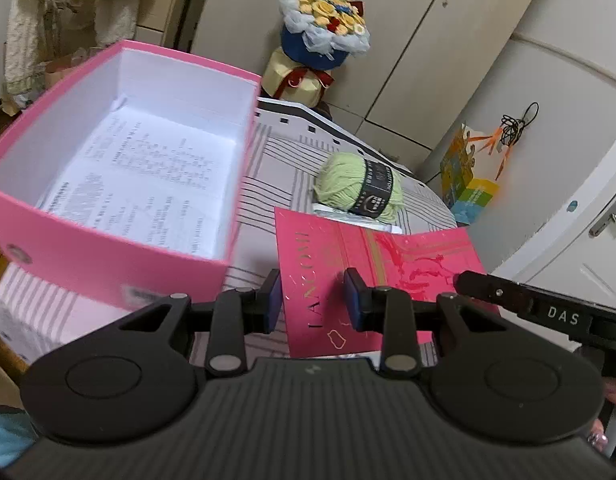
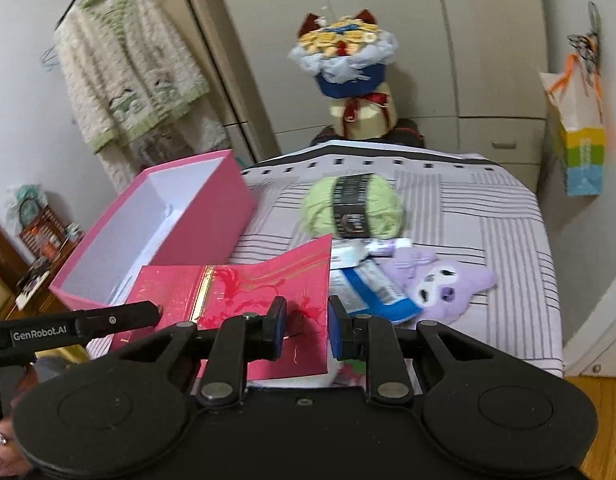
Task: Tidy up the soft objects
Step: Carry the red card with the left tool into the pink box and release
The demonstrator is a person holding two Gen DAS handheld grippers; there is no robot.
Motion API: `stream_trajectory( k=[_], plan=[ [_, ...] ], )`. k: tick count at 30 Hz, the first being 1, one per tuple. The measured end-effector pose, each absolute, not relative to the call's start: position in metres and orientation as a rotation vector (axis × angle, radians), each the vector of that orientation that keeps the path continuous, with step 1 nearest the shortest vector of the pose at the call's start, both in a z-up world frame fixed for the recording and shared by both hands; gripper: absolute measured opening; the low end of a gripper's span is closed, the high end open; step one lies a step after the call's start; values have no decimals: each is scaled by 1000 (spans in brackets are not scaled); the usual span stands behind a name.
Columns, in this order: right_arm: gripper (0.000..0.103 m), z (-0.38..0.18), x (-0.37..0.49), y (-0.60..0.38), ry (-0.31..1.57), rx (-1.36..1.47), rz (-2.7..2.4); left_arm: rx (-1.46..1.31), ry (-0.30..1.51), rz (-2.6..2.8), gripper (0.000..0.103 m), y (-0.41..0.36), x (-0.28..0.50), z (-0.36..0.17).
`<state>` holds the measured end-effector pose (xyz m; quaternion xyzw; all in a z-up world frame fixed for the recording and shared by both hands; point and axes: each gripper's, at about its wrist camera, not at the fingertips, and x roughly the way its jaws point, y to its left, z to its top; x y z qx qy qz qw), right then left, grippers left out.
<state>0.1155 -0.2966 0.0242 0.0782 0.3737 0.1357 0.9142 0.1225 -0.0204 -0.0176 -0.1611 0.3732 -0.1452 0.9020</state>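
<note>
A bed-like surface covered in a pale lilac cloth with grey stripes (image 2: pixel 488 232) fills the middle of the room, and everything can be placed from the open pink cardboard box with white lining (image 1: pixel 107 256) standing on its left part. Inside the box lies only a printed sheet of paper (image 1: pixel 147 176). Just to the right of the box, a flat glossy red gift bag with gold lettering (image 1: pixel 372 256) lies on the cloth, one corner close to the box wall. Beyond the bag, farther from the box, sits a skein of light green yarn with a black paper band (image 2: pixel 352 204), resting partly on some small packets. Right of the bag, well apart from the box, a soft lilac plush toy with a white face (image 2: pixel 444 284) lies flat beside a blue-and-white packet (image 2: pixel 372 284). Behind the box a cream and green knitted cardigan (image 2: pixel 123 68) hangs by the wall; past the far edge of the cloth stands a blue-wrapped bouquet of yellow knitted flowers (image 2: pixel 348 56) in front of pale wardrobe doors (image 2: pixel 488 40). The left gripper (image 1: pixel 312 300) hovers over the red bag with its blue-padded fingers narrowly apart and empty. The right gripper (image 2: pixel 308 328) hangs over the bag's right edge, fingers drawn in as far as they go, clasping nothing.
</note>
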Motion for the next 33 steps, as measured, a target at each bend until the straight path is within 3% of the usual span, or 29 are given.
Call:
stream_trajectory(
  k=[16,24,33],
  plan=[
    [26,60,120,-208,776,56,481,-352,679,-213,31,69,80,13],
    [26,62,187,-171,752,25,543,-368,669,-144,32,99,130,14],
    [26,40,299,-133,851,-25,592,-352,710,-36,31,115,216,1]
  ],
)
